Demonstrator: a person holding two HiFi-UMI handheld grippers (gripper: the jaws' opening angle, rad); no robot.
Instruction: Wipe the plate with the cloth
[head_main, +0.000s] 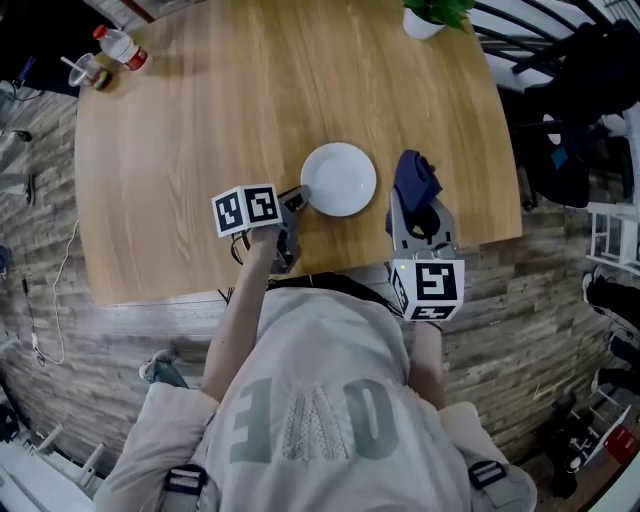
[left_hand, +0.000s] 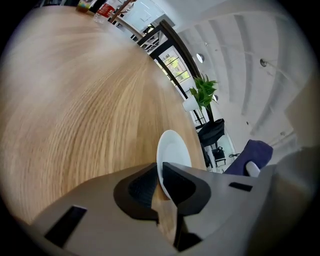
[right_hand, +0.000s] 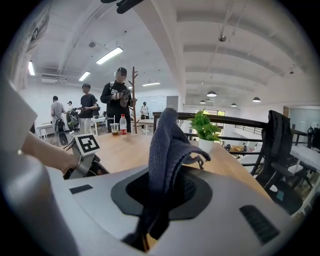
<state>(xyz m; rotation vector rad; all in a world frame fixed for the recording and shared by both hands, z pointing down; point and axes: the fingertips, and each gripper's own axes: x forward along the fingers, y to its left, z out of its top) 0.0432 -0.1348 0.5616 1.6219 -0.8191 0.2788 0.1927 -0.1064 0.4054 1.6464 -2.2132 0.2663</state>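
A round white plate, smooth and slightly glossy, lies flat on a pale wooden table with fine straight grain and rounded corners. The plate sits close to the table's near edge, about midway along it.

The left gripper comes in from the near left. In the left gripper view its two dark, ribbed pads are clenched on the thin near-left rim of the plate, one pad on each side of the rim.

The right gripper, grey and matte, is just right of the plate. Its jaws are clamped on a dark blue cloth of soft knitted weave. The cloth stands up from the pads in a bunched fold, with one corner flopping over to the right. From the head view the cloth is beside the plate's right rim, with bare wood showing between them.

At the far left corner of the table are a clear plastic bottle with a red label and a small cup. A leafy green plant in a white pot stands at the far right edge
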